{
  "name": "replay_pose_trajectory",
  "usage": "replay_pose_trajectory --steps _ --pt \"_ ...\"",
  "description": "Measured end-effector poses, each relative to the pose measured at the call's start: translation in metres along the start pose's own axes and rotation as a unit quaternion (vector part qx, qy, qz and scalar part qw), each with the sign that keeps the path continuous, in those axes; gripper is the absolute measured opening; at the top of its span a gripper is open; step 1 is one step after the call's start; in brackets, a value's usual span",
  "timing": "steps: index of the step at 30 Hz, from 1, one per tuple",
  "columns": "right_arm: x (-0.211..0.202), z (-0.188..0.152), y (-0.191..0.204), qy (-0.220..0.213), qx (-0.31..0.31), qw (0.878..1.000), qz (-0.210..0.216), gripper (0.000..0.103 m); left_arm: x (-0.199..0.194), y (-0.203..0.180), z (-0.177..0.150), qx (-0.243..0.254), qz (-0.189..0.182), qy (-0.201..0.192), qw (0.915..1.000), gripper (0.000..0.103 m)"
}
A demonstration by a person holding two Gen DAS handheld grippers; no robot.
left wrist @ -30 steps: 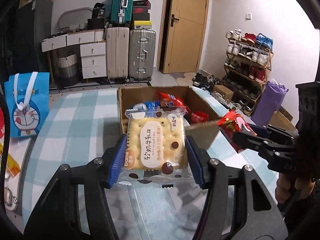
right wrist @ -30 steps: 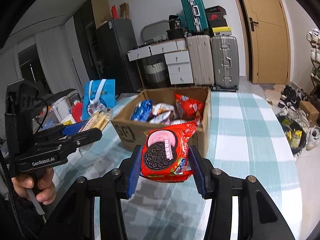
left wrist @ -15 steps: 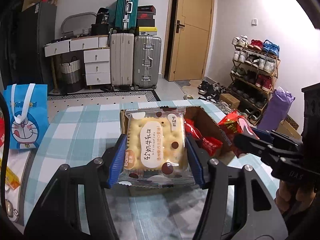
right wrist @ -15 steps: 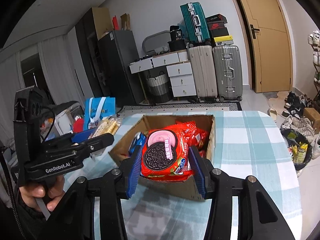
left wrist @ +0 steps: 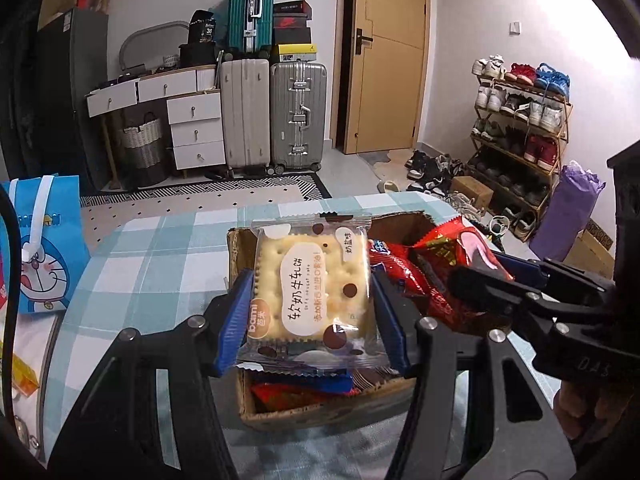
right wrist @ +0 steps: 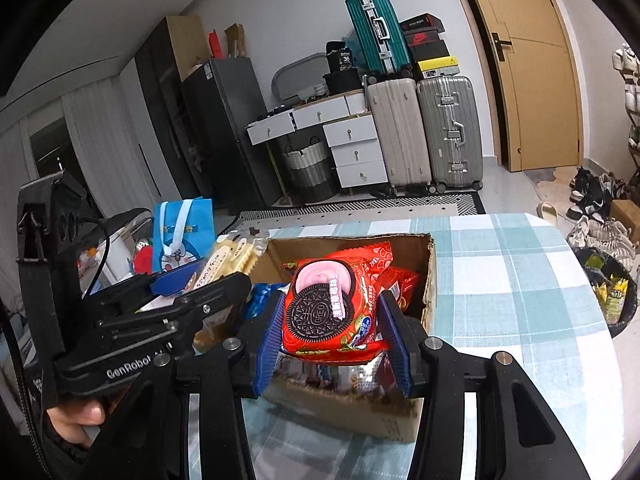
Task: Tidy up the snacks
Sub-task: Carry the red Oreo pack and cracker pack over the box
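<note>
While both grippers hang over the cardboard box (left wrist: 320, 414), left gripper (left wrist: 312, 312) clamps the cracker pack (left wrist: 312, 292), right gripper (right wrist: 334, 336) clamps the red Oreo pack (right wrist: 332, 308). Box holds more snack packs; blue cartoon bag (left wrist: 40, 240) stands far left on the checked tablecloth (left wrist: 152, 248).

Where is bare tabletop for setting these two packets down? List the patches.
Bare checked tablecloth lies right of the brown cardboard box, out to the table's round edge. More lies between the box and the blue cartoon gift bag. The box is crowded with snack packets.
</note>
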State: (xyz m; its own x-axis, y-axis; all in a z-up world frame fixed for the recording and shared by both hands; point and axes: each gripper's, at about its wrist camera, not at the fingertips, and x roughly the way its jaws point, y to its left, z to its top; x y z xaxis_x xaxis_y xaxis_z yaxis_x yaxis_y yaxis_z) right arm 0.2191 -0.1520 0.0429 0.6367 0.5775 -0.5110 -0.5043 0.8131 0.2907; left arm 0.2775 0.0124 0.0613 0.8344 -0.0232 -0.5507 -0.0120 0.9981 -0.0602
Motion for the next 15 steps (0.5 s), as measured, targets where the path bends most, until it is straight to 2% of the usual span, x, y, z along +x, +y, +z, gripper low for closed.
replay_pose_trajectory --steps 7,15 --pt "0.019 0.001 -0.006 0.009 -0.006 1.0 -0.008 0.047 0.029 -0.009 -0.002 0.004 0.003 0.012 0.9999 0.055" --pt "0.03 -0.005 -0.014 0.021 -0.007 1.0 -0.016 0.047 0.059 -0.024 -0.004 0.029 0.011 0.023 0.9992 0.055"
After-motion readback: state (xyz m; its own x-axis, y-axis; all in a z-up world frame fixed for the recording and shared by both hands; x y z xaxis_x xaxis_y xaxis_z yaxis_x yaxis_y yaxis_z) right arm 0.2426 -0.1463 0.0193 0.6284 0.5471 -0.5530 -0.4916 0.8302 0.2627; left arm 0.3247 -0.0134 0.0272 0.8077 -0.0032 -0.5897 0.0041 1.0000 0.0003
